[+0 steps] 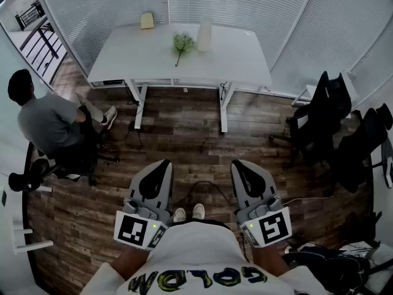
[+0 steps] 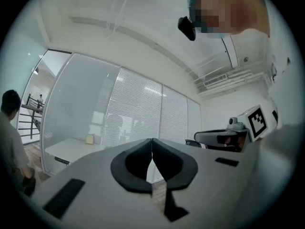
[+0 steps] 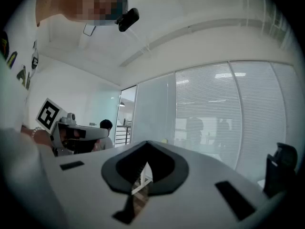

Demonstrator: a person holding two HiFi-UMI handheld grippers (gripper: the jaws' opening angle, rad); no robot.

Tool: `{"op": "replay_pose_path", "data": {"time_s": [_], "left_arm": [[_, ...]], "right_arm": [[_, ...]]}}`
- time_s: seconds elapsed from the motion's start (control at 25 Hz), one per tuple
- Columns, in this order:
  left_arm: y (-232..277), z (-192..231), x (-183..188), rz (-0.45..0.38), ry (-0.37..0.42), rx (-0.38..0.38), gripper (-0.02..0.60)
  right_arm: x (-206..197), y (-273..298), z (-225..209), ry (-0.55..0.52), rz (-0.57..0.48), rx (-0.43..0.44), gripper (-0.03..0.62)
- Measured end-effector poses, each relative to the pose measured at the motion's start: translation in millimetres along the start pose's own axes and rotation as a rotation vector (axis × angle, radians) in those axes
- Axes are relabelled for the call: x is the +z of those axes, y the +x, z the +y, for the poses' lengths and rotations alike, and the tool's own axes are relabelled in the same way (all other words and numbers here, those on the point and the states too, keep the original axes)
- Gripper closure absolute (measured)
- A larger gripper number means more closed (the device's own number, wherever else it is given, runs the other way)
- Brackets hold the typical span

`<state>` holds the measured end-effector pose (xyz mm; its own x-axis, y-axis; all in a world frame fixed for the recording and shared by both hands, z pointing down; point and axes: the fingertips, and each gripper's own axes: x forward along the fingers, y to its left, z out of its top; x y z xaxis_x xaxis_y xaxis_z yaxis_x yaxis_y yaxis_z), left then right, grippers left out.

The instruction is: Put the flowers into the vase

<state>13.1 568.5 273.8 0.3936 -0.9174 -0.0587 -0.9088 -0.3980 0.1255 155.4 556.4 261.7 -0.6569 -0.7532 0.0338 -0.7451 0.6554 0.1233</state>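
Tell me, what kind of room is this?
Probably an office. There is a white desk on metal legs, black chairs to its right, and blinds along the walls behind. A person sits at the left.

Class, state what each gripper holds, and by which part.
Nothing: left gripper and right gripper are shut, empty; green flower bunch lies on white table.

left gripper point(image 1: 161, 168) level, right gripper point(image 1: 241, 166) level, jaws closed, empty
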Motion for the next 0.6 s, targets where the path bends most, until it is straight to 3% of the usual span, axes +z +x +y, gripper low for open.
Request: {"op": "replay_pose_path", "data": {"time_s": [0.6], "left_arm": [[37, -14, -8, -0.003, 0.021, 0.027, 0.568]], "right_arm": [[-8, 5, -39, 0.014, -0.02, 0.029, 0.585]]}}
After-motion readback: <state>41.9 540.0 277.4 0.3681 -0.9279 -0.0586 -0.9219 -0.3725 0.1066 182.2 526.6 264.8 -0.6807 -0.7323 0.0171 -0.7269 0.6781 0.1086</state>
